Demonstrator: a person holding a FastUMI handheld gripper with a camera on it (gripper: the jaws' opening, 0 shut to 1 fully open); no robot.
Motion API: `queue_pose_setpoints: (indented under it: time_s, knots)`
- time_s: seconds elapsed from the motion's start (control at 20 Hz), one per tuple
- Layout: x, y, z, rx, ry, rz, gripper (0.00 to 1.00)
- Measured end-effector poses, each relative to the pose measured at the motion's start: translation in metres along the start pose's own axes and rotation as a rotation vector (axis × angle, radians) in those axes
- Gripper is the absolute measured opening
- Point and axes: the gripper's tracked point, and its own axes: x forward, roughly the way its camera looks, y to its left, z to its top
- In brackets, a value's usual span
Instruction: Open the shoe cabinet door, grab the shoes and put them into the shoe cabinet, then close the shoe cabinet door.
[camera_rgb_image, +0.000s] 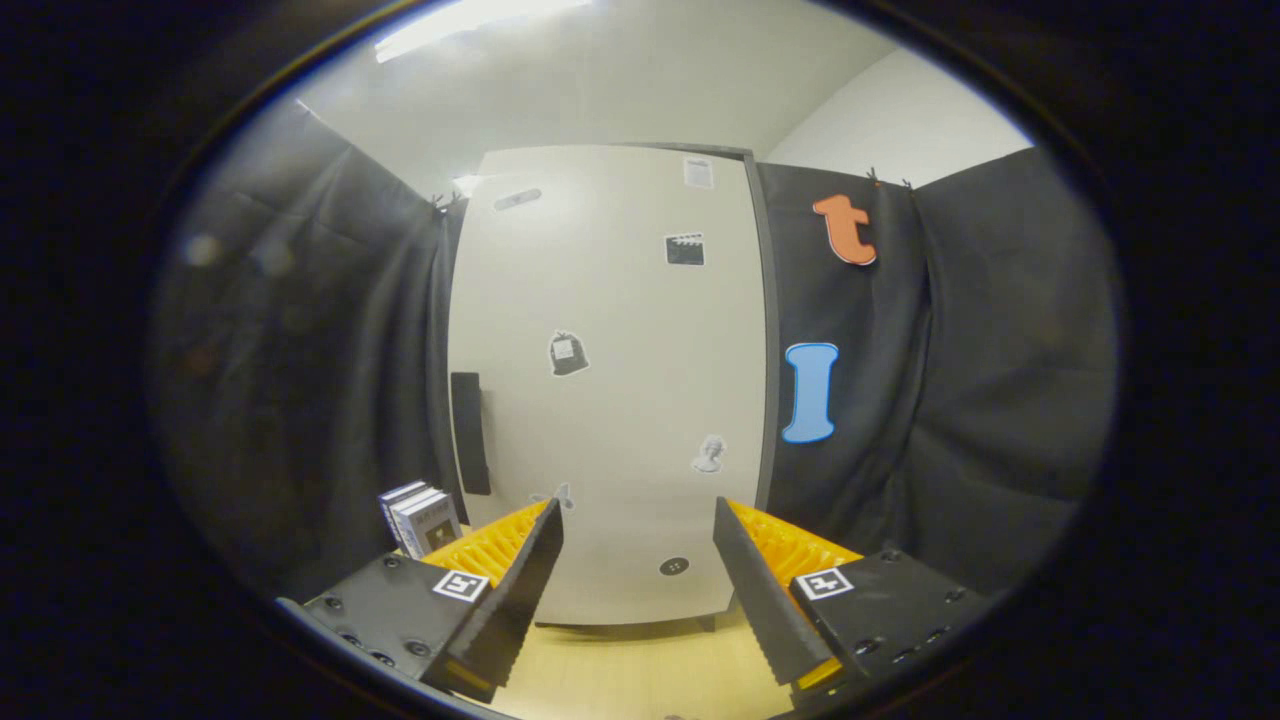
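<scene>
Two fingers (638, 590) apart before closed shoe cabinet (610, 380)

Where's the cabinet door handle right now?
In the gripper view the dark vertical handle sits on the closed cabinet door, at its left edge, just above the stacked books. It lies beyond the open tool, up and left of its left finger.
</scene>
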Motion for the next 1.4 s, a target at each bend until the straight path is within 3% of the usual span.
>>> queue_pose_setpoints:
  time_s: [1.4]
  knots:
    - [0.003, 0.017, 0.002, -0.010, -0.001, 0.045, 0.95]
